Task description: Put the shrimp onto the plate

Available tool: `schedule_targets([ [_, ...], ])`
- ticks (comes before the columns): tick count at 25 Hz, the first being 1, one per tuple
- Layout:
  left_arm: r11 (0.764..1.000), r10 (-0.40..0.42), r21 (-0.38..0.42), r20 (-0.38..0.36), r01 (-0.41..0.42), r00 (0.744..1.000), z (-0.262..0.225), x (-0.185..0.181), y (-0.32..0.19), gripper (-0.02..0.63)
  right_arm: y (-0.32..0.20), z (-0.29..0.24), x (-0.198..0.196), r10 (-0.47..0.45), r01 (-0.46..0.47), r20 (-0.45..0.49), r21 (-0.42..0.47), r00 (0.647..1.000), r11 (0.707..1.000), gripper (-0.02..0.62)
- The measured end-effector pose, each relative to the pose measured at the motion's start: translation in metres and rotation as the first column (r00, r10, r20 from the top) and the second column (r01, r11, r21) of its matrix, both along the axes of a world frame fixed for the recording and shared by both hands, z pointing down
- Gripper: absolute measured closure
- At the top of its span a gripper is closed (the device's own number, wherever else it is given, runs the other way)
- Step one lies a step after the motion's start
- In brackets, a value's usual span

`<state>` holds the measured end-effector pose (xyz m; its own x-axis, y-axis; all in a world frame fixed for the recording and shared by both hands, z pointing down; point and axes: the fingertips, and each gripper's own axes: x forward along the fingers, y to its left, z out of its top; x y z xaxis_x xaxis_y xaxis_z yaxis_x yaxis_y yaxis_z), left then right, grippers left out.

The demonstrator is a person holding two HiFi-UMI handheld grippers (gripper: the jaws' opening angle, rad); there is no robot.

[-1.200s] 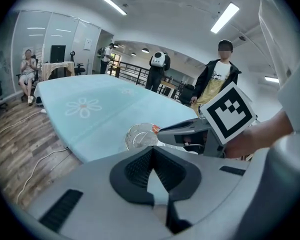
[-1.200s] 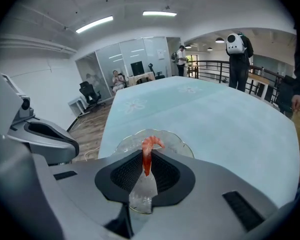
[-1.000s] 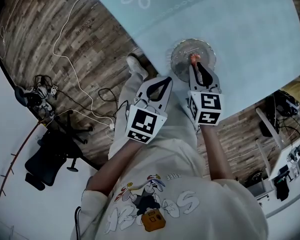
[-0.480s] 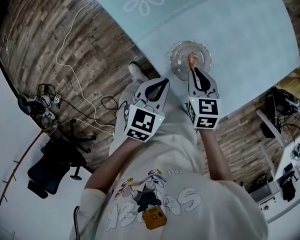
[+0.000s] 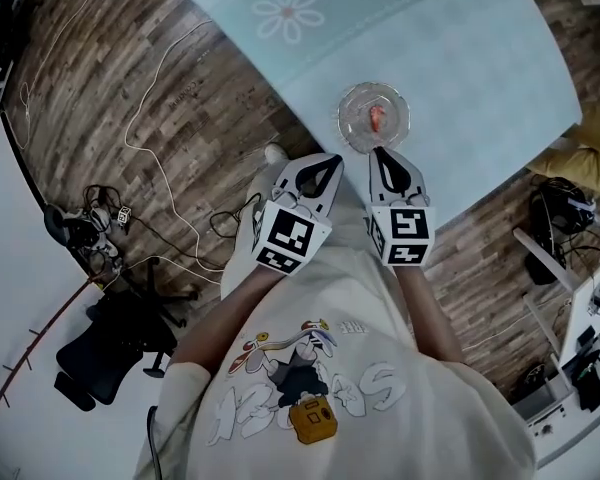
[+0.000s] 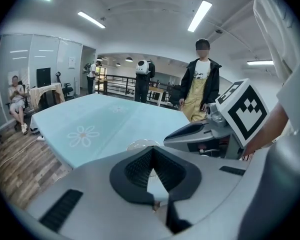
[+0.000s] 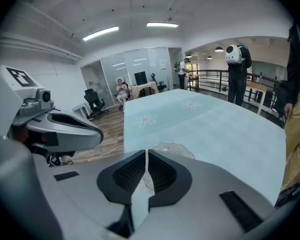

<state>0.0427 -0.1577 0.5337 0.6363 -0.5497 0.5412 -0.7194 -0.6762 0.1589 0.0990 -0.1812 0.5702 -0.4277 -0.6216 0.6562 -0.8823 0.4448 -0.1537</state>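
Observation:
An orange shrimp (image 5: 377,118) lies on the clear glass plate (image 5: 358,108), near the front edge of the pale blue table (image 5: 460,58). My right gripper (image 5: 379,151) is shut and empty, its tips just short of the plate's near rim. In the right gripper view the right gripper (image 7: 146,151) points at the plate (image 7: 176,148); its jaws hide the shrimp. My left gripper (image 5: 332,159) is shut too, off the table's edge, left of the plate. In the left gripper view the left gripper (image 6: 151,150) holds nothing, and a sliver of the plate (image 6: 140,144) shows above it.
A daisy print (image 5: 289,13) marks the tablecloth farther back. Cables (image 5: 150,118) trail over the wooden floor to the left, near a black office chair (image 5: 105,338). A person (image 6: 201,86) stands beyond the table's far corner; others are farther back.
The right gripper, which held the shrimp over the plate, has let it go and pulled back toward me. The shrimp now rests on the plate. The left gripper barely moved.

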Motion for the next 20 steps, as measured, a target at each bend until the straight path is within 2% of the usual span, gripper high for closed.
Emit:
schedule_targets([
  [8, 0.997, -0.024, 0.072, -0.014, 0.025, 1.0, -0.032, -0.011, -0.003, 0.609, 0.017, -0.051, -0.008, -0.004, 0.002, 0.028, 0.086, 1.0, 0.996, 0.565],
  [13, 0.992, -0.022, 0.123, -0.013, 0.024, 1.0, -0.048, -0.011, -0.009, 0.609, 0.016, -0.08, -0.001, 0.025, -0.036, 0.071, 0.149, 0.997, 0.988, 0.568],
  [20, 0.987, -0.015, 0.159, -0.019, 0.018, 1.0, -0.059, -0.001, -0.013, 0.609, 0.017, -0.096, 0.013, 0.056, -0.071, 0.076, 0.211, 0.996, 0.975, 0.569],
])
